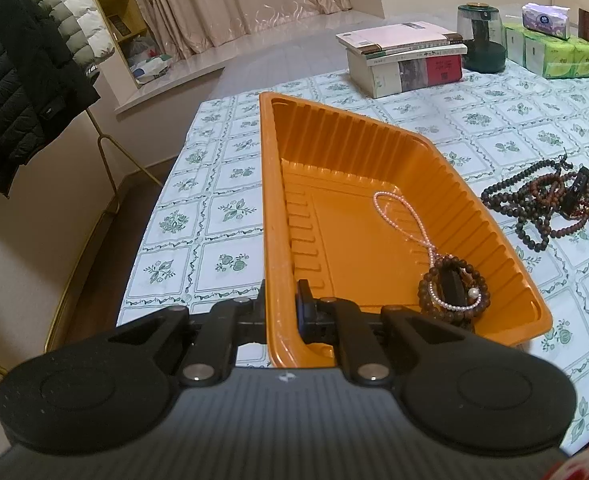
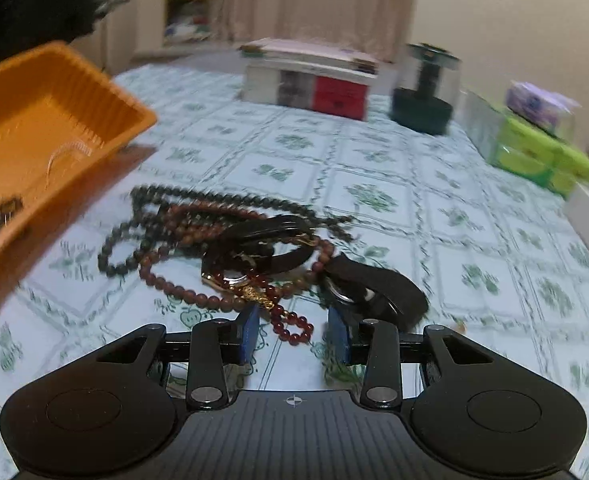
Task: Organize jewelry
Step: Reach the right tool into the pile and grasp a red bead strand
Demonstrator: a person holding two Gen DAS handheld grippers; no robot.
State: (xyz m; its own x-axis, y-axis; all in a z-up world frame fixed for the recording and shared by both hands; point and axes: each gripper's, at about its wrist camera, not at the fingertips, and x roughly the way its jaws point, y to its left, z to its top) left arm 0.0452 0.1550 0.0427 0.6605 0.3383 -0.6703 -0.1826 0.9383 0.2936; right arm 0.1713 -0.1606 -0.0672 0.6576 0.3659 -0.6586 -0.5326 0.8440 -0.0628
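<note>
**Mia:** Looking at the biggest thing first, I see the bench (image 1: 494, 128) with its green flower cloth. It fills the middle and right of the left wrist view.

**Ben:** Next biggest is the orange tray (image 1: 278, 208). It sits in the middle of that view. In the right wrist view it is at the left edge.

**Mia:** The left tongs (image 1: 281, 308) are at the bottom middle. They are clamped on the tray's side wall, one finger outside and one inside.

**Ben:** The right tongs (image 2: 294, 338) are at the bottom middle of the right wrist view. They are apart, with nothing between them. A small red bead loop (image 2: 292, 326) lies just in front of the gap.

**Mia:** The stack of books (image 1: 406, 60) is at the upper right, with a green jar (image 1: 482, 40) beside it.

**Ben:** The pile of bead strings (image 2: 198, 240) lies on the bench in the middle of the right wrist view, blurry. Dark and brown strings are tangled with a black strap (image 2: 270, 236).

**Mia:** Smallest now. Inside the tray, lower right, a brown bead bracelet (image 1: 454, 292) lies touching a pink bead string (image 1: 398, 216).
</note>
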